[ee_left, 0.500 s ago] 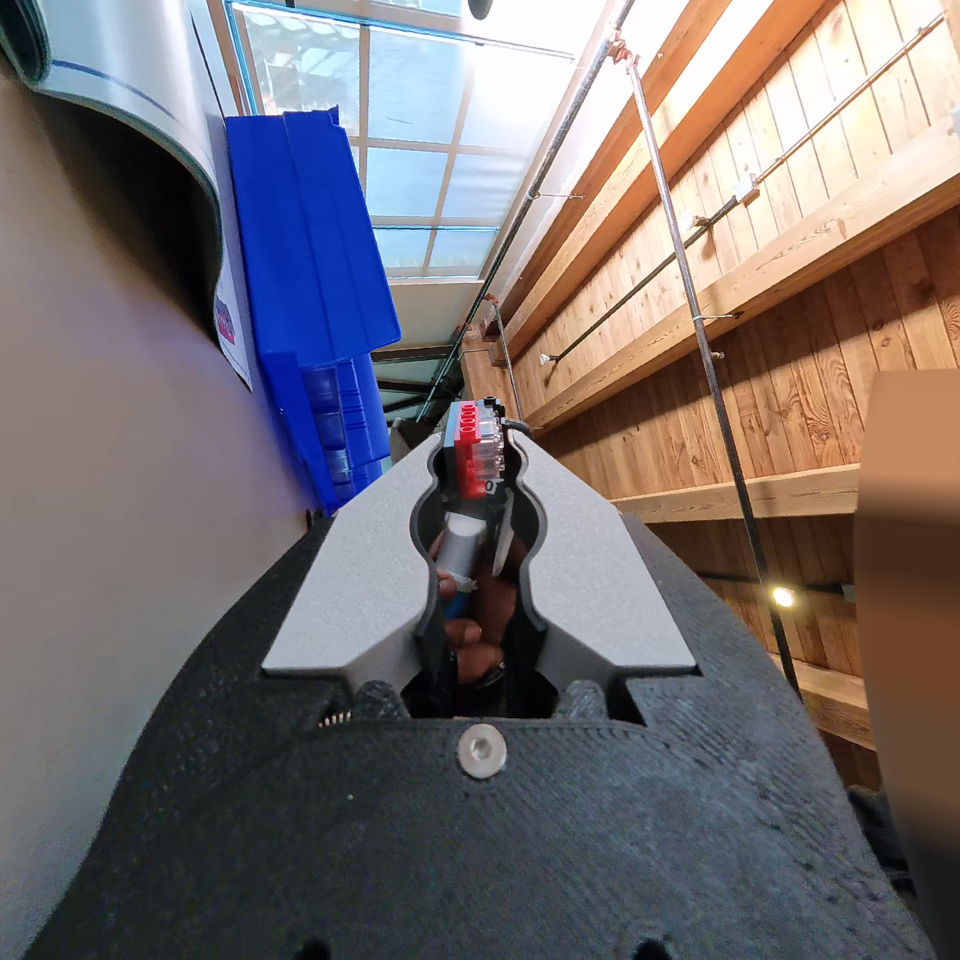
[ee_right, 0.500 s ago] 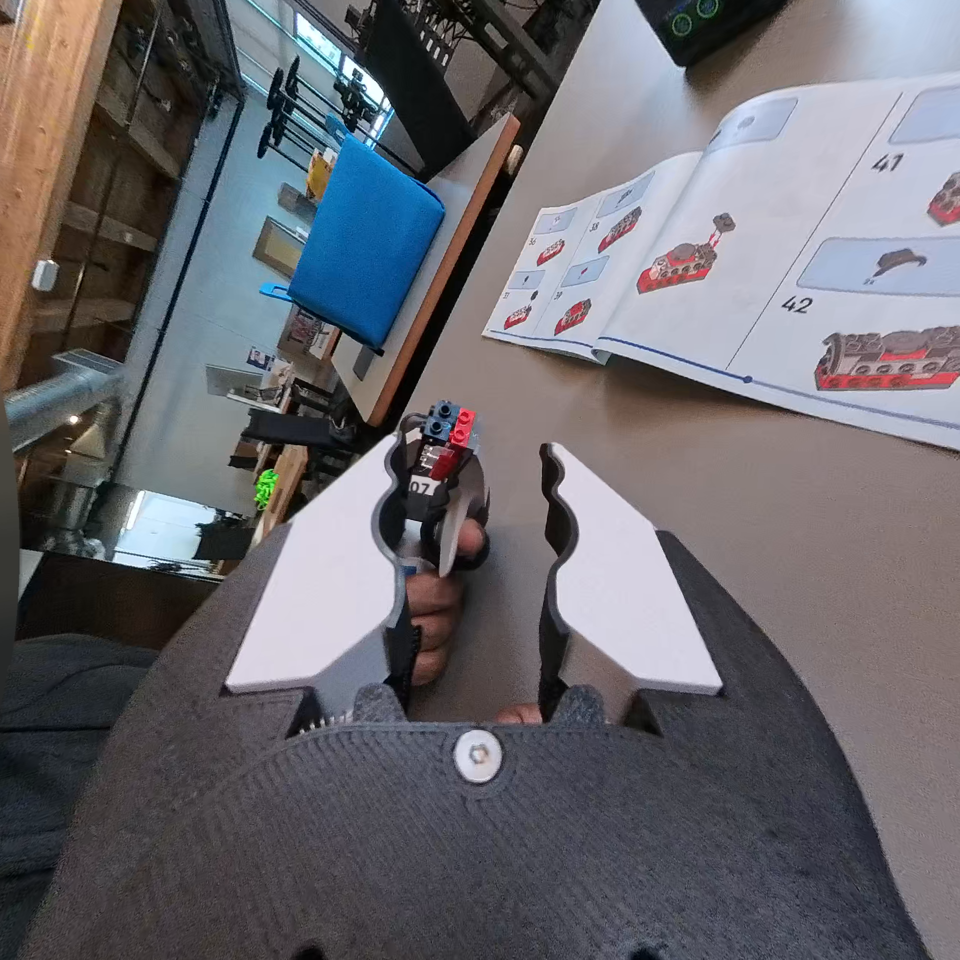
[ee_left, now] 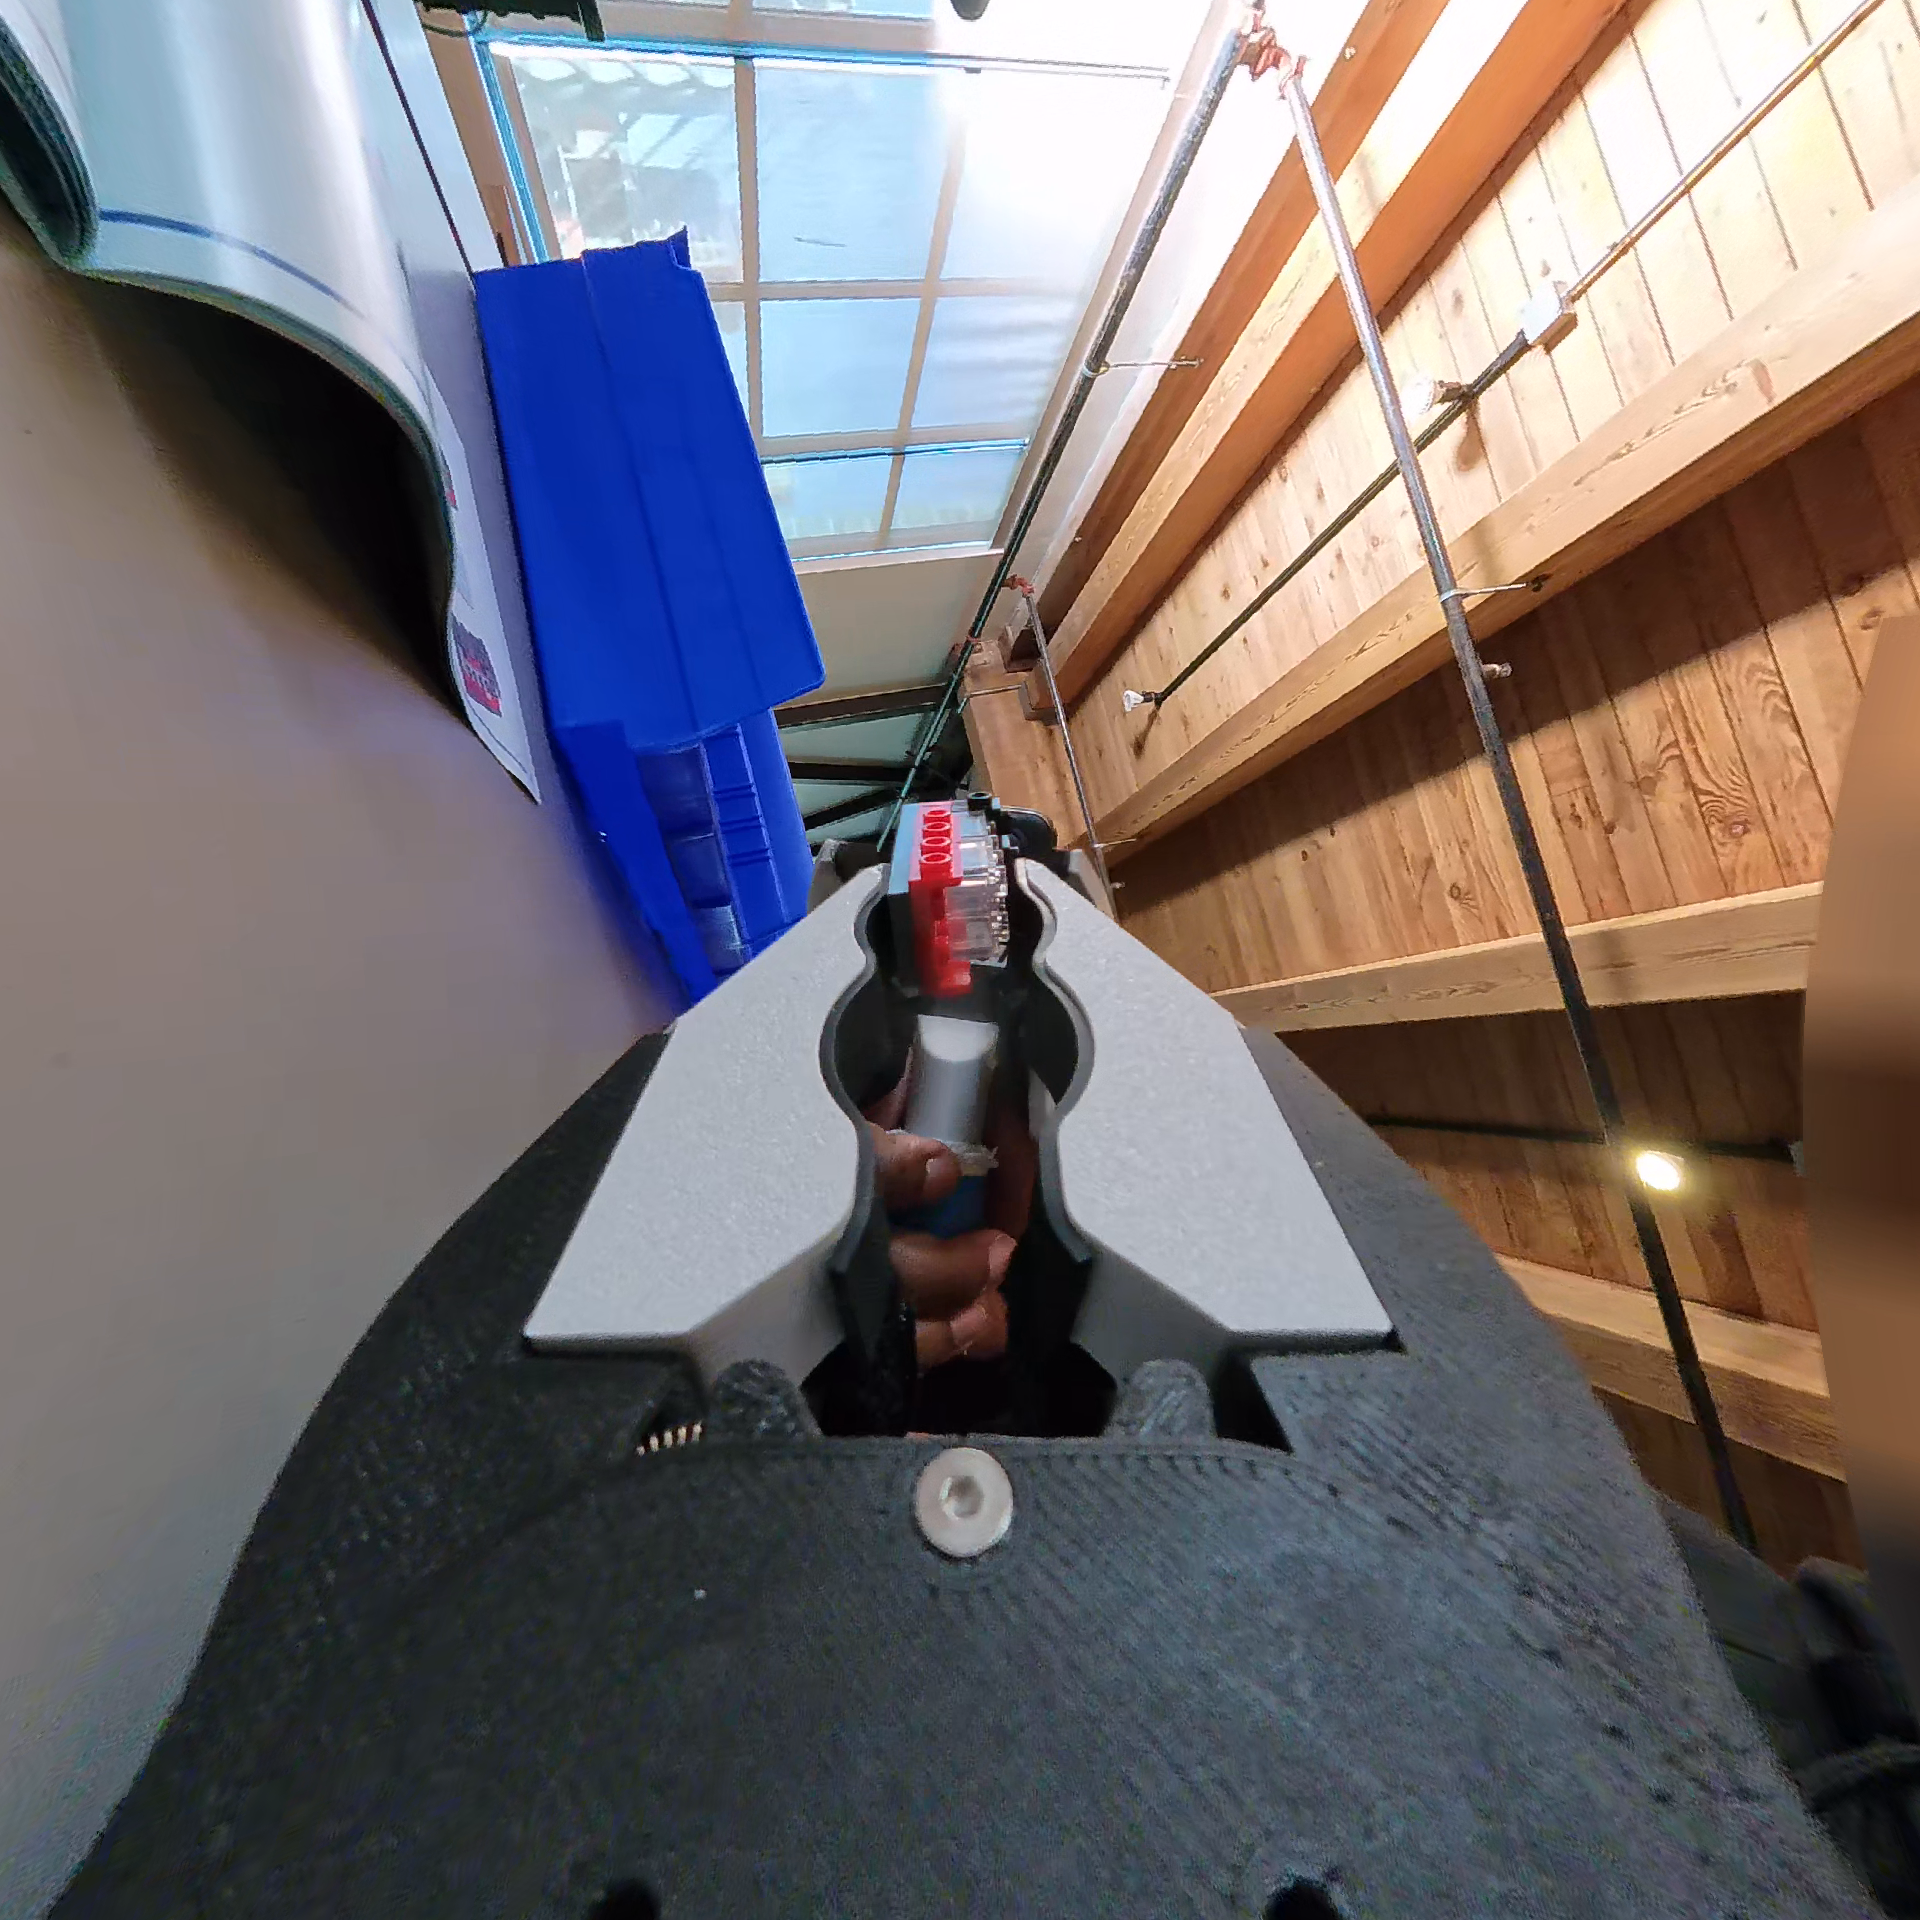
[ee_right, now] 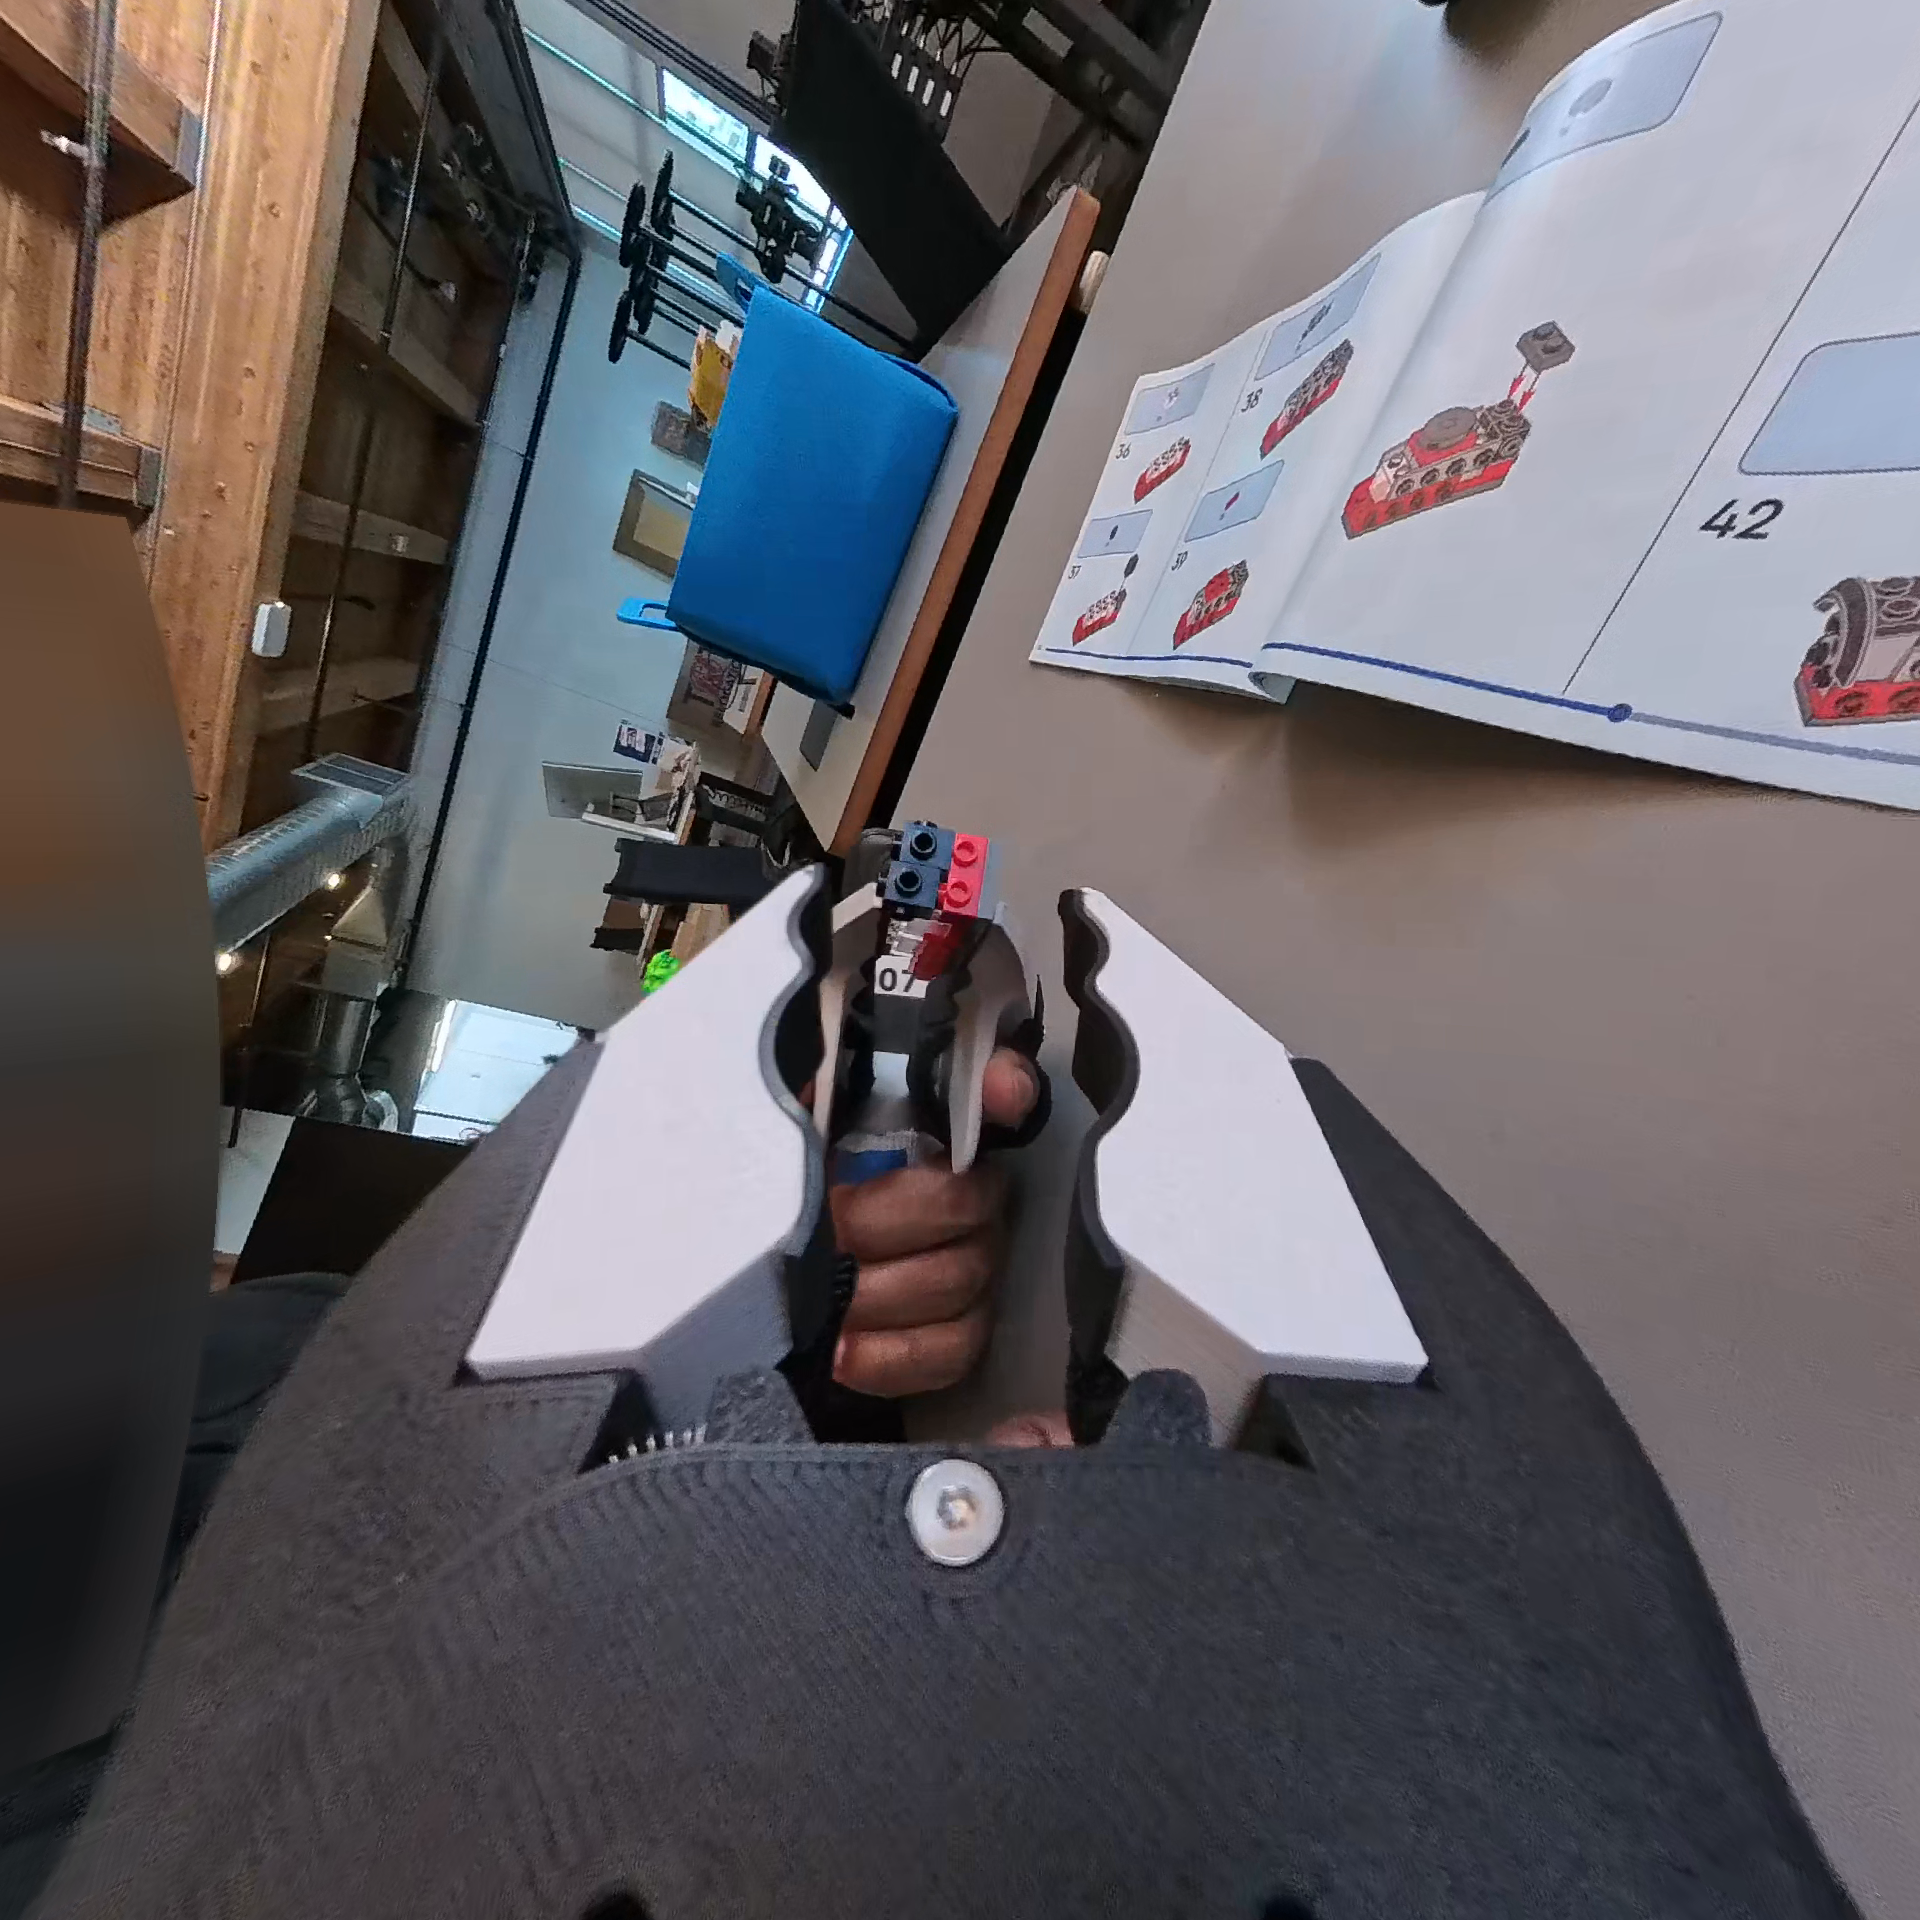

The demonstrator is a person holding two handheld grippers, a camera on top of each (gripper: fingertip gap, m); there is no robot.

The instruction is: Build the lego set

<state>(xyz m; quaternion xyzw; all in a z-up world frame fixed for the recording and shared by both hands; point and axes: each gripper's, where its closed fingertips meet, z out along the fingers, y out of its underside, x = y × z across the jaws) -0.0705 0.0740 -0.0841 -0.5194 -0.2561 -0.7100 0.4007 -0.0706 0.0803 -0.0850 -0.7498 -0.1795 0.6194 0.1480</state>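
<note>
Since earlier frame I've brought both tongs nearer each other. Left tongs (ee_left: 951,914) clenched on lego model (ee_left: 951,899), frame centre. Right tongs (ee_right: 940,914) released, facing it. Manual (ee_right: 1507,468) upper right on counter (ee_right: 1455,1039).

Red, clear and dark-blue lego model (ee_left: 951,902), blue bin (ee_left: 644,561), grey table (ee_right: 1455,987).

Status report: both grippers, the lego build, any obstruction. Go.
Left gripper shut on lego assembly. Right gripper open, empty, facing it. Instruction booklet open on table. Nothing between them.
</note>
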